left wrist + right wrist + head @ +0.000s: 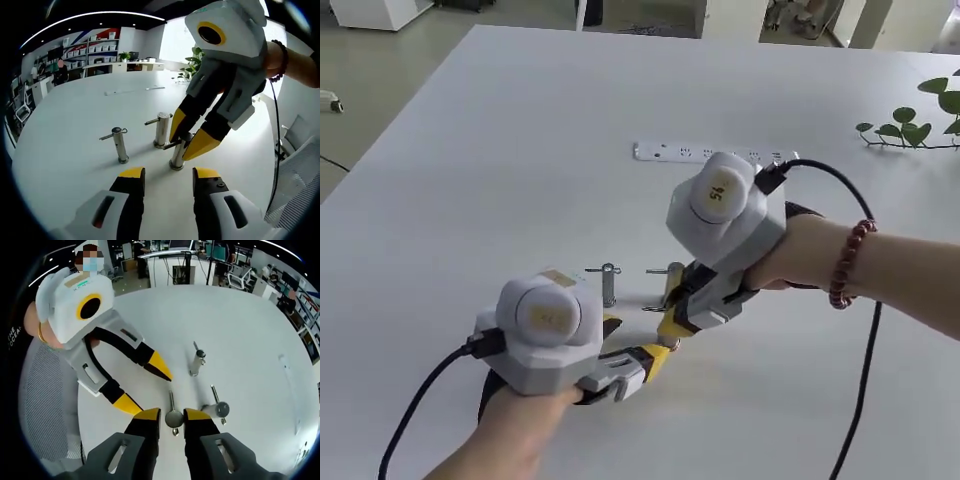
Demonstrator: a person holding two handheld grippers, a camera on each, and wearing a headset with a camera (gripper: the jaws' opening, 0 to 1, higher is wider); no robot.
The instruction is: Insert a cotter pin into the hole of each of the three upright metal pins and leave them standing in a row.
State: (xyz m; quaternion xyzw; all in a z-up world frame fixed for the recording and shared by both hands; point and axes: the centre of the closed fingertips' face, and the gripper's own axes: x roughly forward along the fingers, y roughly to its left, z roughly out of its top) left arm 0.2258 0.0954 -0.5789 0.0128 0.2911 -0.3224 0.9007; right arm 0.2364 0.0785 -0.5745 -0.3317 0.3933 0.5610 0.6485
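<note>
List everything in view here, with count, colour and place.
large white table: one, white, under everything.
upright silver metal pins: three, silver, grouped mid-table.
thin metal cotter pins: three, silver, one at each pin's top.
long white power strip: one, white, beyond the pins.
leafy green plant: one, green, table's right edge.
black cables: two, black, running toward the person.
red-brown bead bracelet: one, on the right wrist.
left hand-held gripper: one, grey with yellow tips, open, facing the pins.
right hand-held gripper: one, same colours, jaws flanking one pin's top.
</note>
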